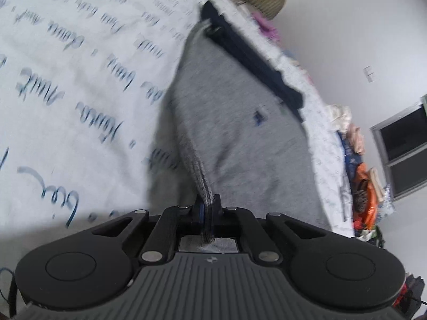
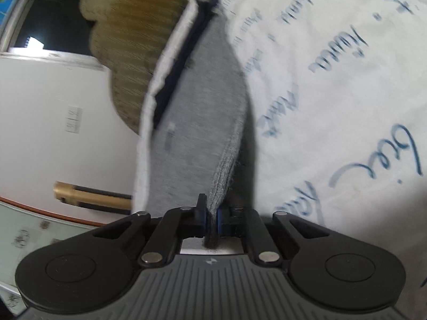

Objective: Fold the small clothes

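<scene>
Left gripper: the two fingers are pressed together on a ribbed grey edge of the grey garment, low in the centre of the left wrist frame. The pinched fold passes between the fingers and shows again just behind them, toward the gripper body.

From the pinch, the garment runs away up the frame, its long axis leaning from bottom centre toward the upper centre. It widens in the middle and narrows again at the far end. A dark navy band edges its right side, running diagonally from upper centre toward the right. A small dark mark, too blurred to read, sits on the grey cloth near that band.

Right gripper: the fingers are closed on a ribbed grey edge of the same garment, low in the centre of the right wrist frame. The cloth rises from the pinch toward the upper centre, long axis near vertical with a slight lean, tapering at the top. The navy band lies along its left side here.

Beneath and beside the garment lies a white sheet printed with blue script, filling the left of the left wrist frame and the right of the right wrist frame. A heap of mixed clothes sits at the right edge of the left view. A woven tan item shows at the upper left of the right view.
</scene>
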A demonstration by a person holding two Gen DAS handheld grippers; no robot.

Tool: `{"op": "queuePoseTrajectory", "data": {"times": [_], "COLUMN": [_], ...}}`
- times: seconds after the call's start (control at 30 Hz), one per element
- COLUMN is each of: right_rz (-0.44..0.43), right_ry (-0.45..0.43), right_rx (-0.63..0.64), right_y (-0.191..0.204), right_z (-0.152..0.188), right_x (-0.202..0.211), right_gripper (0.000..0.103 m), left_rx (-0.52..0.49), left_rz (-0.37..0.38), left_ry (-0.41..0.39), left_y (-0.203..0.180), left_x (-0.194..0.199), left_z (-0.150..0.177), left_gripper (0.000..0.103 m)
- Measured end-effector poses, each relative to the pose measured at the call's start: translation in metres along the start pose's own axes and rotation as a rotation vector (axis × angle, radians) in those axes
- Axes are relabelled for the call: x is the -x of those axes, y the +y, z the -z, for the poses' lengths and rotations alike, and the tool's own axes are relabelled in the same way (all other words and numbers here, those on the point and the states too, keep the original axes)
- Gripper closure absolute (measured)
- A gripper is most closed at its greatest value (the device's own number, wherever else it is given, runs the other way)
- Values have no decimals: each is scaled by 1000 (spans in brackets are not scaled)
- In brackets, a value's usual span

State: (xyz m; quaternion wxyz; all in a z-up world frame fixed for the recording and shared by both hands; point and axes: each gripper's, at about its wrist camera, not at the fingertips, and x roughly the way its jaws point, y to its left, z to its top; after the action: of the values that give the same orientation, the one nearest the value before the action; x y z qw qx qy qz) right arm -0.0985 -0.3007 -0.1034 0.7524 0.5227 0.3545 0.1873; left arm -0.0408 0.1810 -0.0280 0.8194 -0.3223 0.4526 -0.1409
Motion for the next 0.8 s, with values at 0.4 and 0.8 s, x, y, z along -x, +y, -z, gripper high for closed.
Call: {"op": "queuePoseTrajectory", "data": {"times": [0.4, 0.8], "right_rz": [-92, -96], "right_ry": [-117, -188], "right_rx": [128, 166], "right_y": [63, 85], "right_z": [-81, -238], "right_x": [-10, -93], "right_gripper": [97, 96], "left_rx": [18, -114], "left_rz": [165, 111], "left_ry": [-155, -219], "left_y": [-27, -84], "left_x": [-1, -93], "left_z": [-90, -249], "left_gripper": [101, 101]}}
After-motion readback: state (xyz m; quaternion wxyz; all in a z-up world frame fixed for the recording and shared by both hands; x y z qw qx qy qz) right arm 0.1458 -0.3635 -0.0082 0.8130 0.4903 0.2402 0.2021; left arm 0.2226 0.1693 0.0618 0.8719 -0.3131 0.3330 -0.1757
